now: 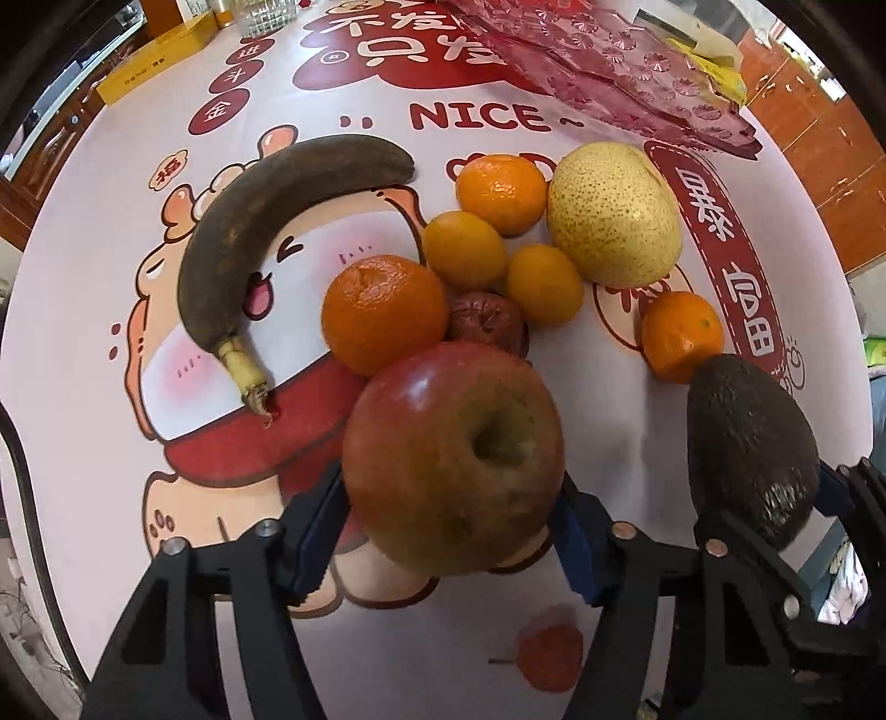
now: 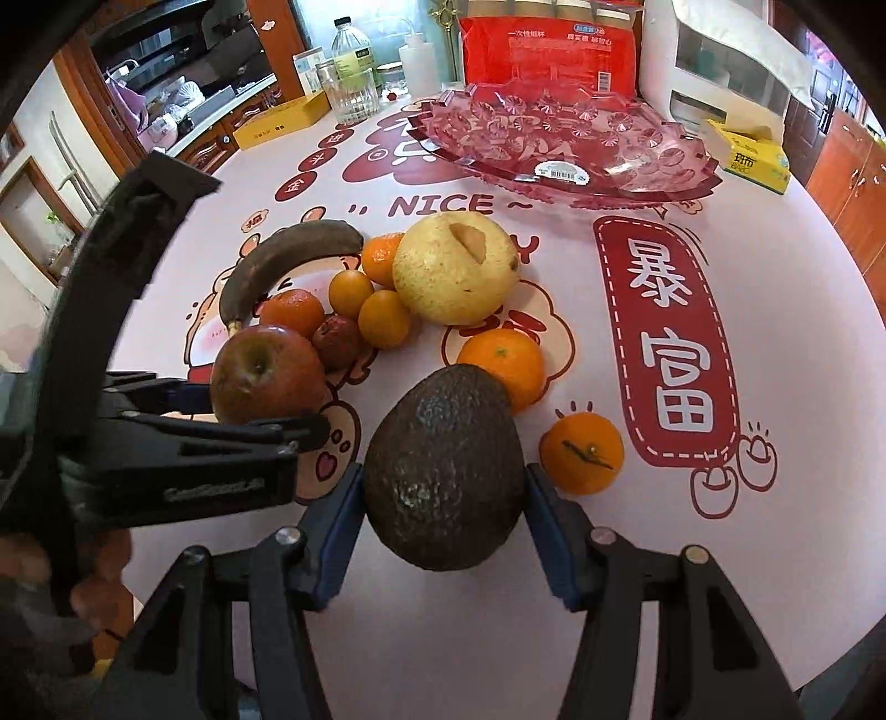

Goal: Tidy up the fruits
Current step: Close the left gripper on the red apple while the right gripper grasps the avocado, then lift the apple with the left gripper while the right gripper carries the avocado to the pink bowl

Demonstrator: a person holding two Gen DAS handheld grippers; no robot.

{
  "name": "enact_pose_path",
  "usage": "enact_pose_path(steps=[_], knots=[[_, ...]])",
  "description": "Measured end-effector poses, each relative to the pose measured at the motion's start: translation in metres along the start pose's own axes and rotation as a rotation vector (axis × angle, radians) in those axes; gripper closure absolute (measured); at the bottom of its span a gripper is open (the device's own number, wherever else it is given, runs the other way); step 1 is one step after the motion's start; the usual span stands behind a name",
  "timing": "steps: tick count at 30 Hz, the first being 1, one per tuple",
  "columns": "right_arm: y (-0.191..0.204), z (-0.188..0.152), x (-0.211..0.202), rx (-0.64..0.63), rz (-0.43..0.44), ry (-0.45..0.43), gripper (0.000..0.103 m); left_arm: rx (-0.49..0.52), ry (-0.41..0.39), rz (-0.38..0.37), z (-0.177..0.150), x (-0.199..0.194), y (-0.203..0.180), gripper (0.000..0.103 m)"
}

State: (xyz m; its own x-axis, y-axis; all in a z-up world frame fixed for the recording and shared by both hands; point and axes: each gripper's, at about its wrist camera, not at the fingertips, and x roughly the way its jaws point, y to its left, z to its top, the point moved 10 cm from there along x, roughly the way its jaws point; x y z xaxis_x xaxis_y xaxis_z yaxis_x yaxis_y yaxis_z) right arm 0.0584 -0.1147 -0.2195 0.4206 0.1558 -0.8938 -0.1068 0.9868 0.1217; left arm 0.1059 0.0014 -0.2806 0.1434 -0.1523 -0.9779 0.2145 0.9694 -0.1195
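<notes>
My left gripper point(image 1: 451, 518) is shut on a red apple point(image 1: 451, 457), its blue pads against both sides; the apple also shows in the right wrist view point(image 2: 266, 374). My right gripper point(image 2: 443, 531) is shut on a dark avocado point(image 2: 446, 471), also seen at the right of the left wrist view point(image 1: 747, 443). Beyond them on the table lie a blackened banana point(image 1: 260, 238), a yellow pear point(image 1: 614, 213), several oranges point(image 1: 385, 313), small yellow citrus point(image 1: 465, 249) and a wrinkled red date point(image 1: 487, 318). A pink plastic fruit tray point(image 2: 559, 144) stands at the back.
The round table has a white printed cloth point(image 2: 664, 554). At the back stand a red packet point(image 2: 548, 44), a glass point(image 2: 349, 91), bottles, a yellow box point(image 2: 282, 122) and a tissue box point(image 2: 747, 155). A small orange point(image 2: 581, 451) lies to the right of the avocado.
</notes>
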Motion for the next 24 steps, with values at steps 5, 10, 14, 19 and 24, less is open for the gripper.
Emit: enact_pose_path(steps=[5, 10, 14, 19, 24], knots=[[0.001, 0.003, -0.005, -0.002, 0.006, -0.004, 0.046, 0.042, -0.043, 0.025, 0.004, 0.002, -0.005, 0.044], [0.003, 0.006, -0.013, 0.003, 0.019, -0.022, 0.046, 0.055, -0.041, 0.004, 0.001, 0.001, -0.007, 0.044], [0.000, 0.010, -0.020, 0.017, 0.017, -0.033, 0.046, 0.066, -0.064, -0.028, -0.006, -0.014, -0.001, 0.045], [-0.003, 0.017, -0.031, 0.031, 0.011, -0.056, 0.046, 0.078, -0.133, -0.076, 0.000, -0.043, 0.002, 0.045], [-0.005, 0.033, -0.046, 0.033, -0.011, -0.089, 0.046, 0.118, -0.205, -0.103, 0.021, -0.082, -0.006, 0.044]])
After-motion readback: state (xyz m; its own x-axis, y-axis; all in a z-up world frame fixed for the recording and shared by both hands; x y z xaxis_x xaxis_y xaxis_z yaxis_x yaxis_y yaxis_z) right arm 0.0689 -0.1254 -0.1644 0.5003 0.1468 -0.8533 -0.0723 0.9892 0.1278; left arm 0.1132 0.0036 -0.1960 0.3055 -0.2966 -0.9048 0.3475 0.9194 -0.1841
